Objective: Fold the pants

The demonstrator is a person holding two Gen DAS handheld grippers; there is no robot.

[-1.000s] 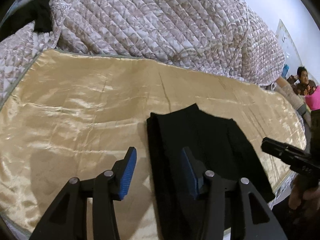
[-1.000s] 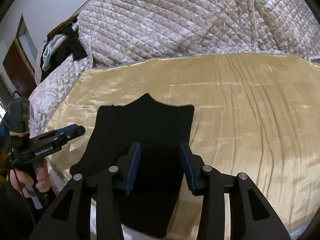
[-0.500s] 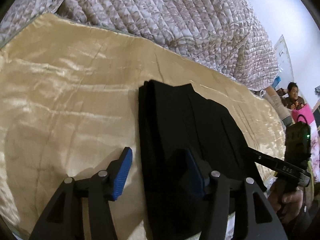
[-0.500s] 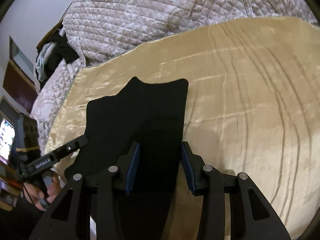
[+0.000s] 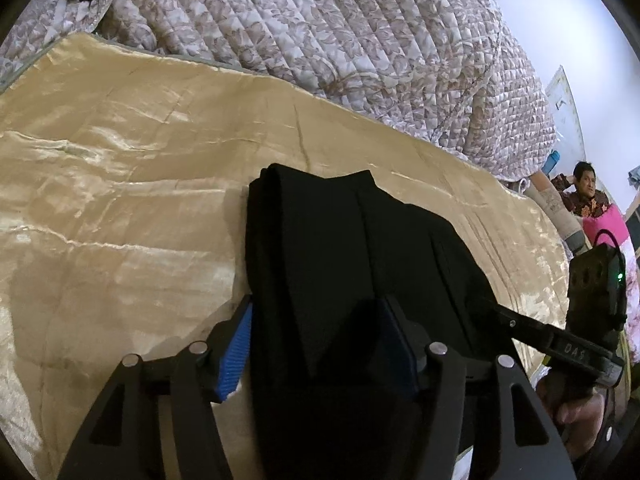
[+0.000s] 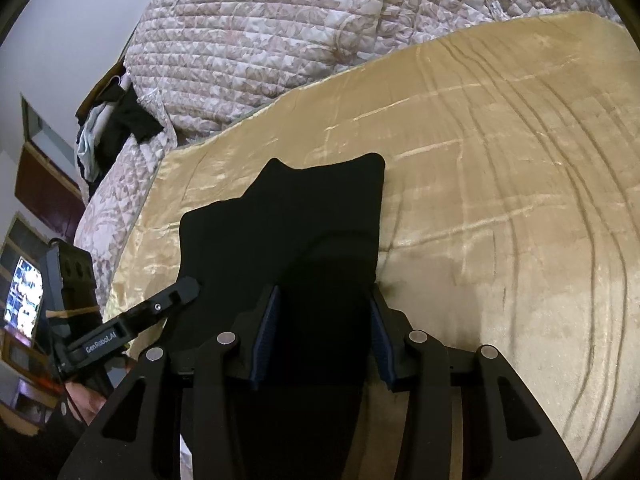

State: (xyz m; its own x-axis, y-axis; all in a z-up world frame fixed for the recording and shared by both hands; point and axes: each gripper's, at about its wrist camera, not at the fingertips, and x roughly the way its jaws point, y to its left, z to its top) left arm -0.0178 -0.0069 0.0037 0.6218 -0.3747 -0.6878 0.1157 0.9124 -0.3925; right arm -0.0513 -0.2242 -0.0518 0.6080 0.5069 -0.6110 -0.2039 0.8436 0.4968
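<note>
**Both grippers have closed in on the near end of the pants**

Against the views a second ago, both wrists have dropped lower and further forward; the black pants now fill the lower centre of each frame, lying as a partly folded, layered stack on the gold satin sheet that covers the bed, with the quilted floral comforter heaped along the upper edge.

The left gripper was off the left edge of the cloth earlier; now its jaws are spread wide and straddle that thick left edge, the blue left pad on the sheet side and the other pad over the dark fabric; whether cloth is caught between them cannot be told.

The right gripper also stands open, its jaws framing the near right portion of the pants at lower centre, nothing pinched yet as far as shows.

Judging from this, the approach looks finished; the next call is probably to close on the near hem and carry it over toward the far end.
</note>
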